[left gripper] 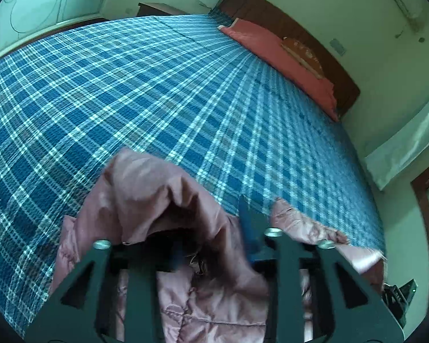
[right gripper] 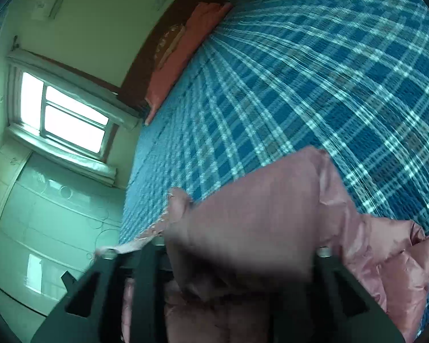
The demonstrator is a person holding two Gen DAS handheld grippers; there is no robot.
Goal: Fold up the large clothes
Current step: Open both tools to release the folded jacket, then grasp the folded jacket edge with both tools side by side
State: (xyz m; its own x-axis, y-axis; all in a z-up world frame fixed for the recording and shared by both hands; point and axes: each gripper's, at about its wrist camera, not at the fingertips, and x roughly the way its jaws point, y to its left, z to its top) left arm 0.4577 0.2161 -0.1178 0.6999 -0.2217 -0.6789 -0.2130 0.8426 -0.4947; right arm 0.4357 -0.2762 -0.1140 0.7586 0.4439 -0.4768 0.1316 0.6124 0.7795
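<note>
The pink padded jacket (left gripper: 168, 200) lies at the near edge of the bed (left gripper: 157, 91), laid out for folding. Left tongs (left gripper: 214, 228) stand partly apart, fabric draped over them; right tongs (right gripper: 243, 245) are buried in fabric, grip unclear.

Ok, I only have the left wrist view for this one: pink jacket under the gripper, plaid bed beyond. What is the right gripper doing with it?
Observer: A blurred fold of the pink jacket drapes over the right gripper and hides its fingertips, so a grip can't be confirmed.
Operator: And what's off the bed on that side?
Observer: A pale cabinet with ring patterns stands past the edge of the plaid bedspread, below a bright window.
</note>
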